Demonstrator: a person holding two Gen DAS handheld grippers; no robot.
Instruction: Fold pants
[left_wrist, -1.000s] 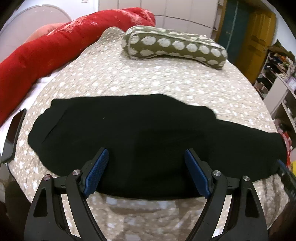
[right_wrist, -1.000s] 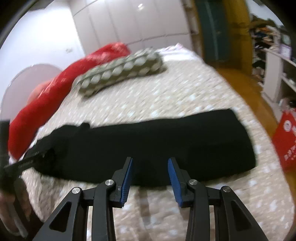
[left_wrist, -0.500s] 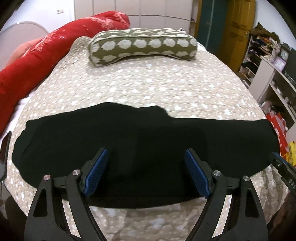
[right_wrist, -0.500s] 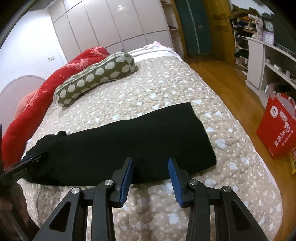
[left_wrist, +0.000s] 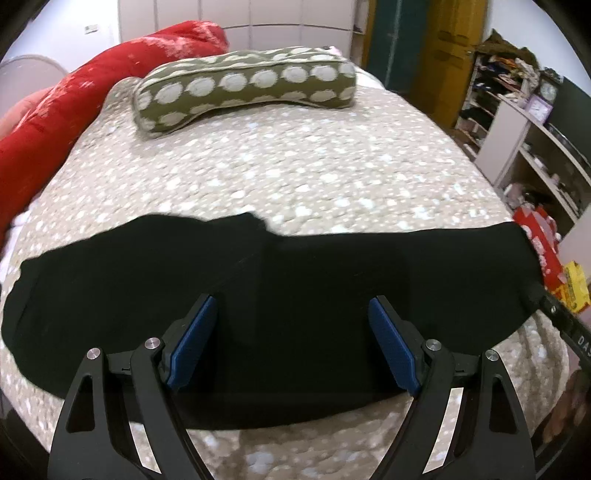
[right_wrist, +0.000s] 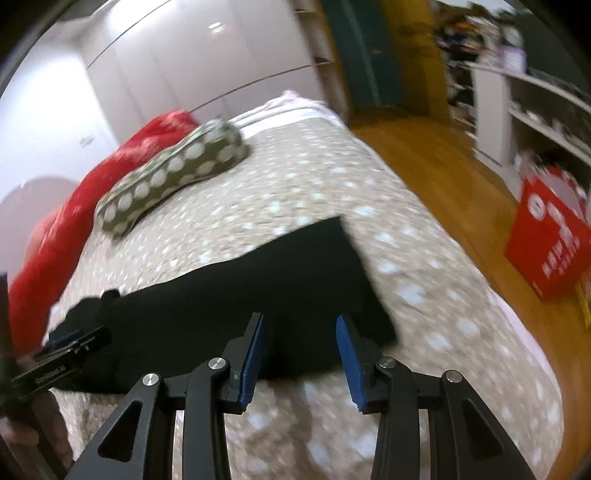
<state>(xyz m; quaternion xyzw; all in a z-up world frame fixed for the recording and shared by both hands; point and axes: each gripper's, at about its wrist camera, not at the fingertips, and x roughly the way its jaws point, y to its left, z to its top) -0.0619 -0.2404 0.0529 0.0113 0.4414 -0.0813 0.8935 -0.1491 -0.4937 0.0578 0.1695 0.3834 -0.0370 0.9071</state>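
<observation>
Black pants (left_wrist: 295, 295) lie flat across bed (left_wrist: 295, 177), already halved lengthwise. Right gripper (right_wrist: 299, 350) swung toward cuff end since earlier; left gripper (left_wrist: 291, 343) holds mid-pants. Both fingers open, gripping nothing.

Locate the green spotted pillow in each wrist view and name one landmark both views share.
Left wrist view: the green spotted pillow lies upper centre, at the far end of the bed, right of the red blanket.
Right wrist view: the pillow sits left of centre, tilted, blurred.
Shared landmark: the black pants stretched across the near bed.
</observation>
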